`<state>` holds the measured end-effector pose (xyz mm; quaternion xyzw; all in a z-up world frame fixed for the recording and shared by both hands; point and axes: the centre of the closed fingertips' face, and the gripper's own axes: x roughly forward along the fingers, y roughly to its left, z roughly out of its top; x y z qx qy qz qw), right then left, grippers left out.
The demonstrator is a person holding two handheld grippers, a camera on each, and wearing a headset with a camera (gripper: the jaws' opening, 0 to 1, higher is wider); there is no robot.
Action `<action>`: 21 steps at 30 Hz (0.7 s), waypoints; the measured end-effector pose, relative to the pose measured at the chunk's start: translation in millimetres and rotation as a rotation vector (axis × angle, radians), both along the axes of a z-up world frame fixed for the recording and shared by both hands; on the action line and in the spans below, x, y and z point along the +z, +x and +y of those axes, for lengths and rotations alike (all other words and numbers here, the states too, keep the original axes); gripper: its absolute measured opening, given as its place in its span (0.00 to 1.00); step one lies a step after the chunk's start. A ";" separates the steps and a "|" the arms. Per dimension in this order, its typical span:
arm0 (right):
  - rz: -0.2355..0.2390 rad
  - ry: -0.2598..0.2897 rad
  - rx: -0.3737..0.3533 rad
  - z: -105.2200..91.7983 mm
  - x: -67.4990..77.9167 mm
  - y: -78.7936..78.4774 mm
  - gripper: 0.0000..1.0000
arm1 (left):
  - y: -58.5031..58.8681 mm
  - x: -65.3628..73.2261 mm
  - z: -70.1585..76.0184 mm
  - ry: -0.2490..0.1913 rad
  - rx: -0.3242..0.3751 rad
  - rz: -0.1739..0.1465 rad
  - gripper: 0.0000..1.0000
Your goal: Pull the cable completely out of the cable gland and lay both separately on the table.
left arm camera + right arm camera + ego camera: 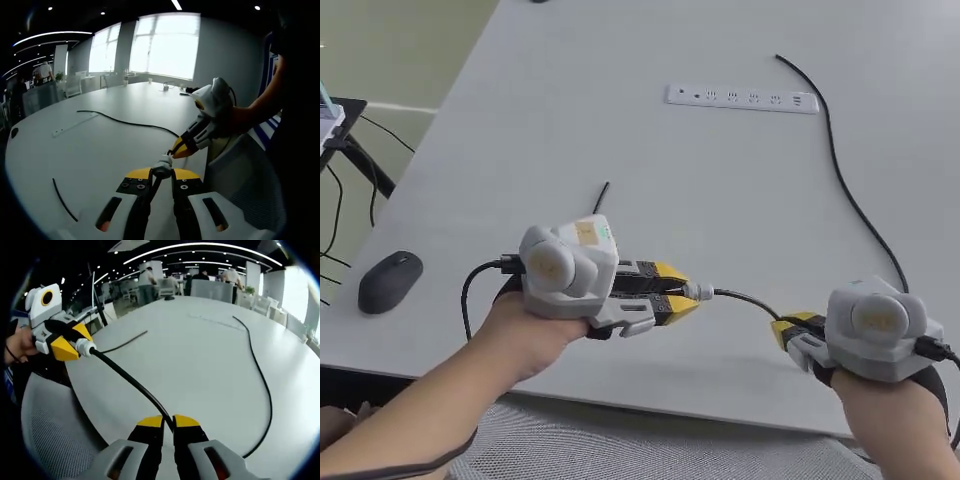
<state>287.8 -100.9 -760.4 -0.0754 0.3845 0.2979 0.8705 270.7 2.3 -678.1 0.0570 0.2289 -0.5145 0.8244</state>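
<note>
- Cable gland (698, 291) is clamped between the jaws of the left gripper (682, 292), just above the table (570, 130) near its front edge.
- Cable (745, 298) is seen running out of the gland across to the right gripper (786, 328), whose jaws are closed on it.
- Power strip (742, 98) and mouse (390, 280) are seen lying on the table, well apart.

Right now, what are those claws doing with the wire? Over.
Left gripper shut on cable gland. Right gripper shut on cable, stretched between them, not yet out. Power strip, mouse well clear.
</note>
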 end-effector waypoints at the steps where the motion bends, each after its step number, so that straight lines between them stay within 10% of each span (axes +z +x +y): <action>1: -0.013 -0.007 0.008 0.4 1.8 0.4 0.01 | 0.5 0.2 0.5 0.000 0.001 0.000 0.15; 21: -0.217 -0.118 0.250 23.6 45.0 -6.8 0.17 | -1.6 -0.1 5.1 0.008 -0.008 -0.008 0.15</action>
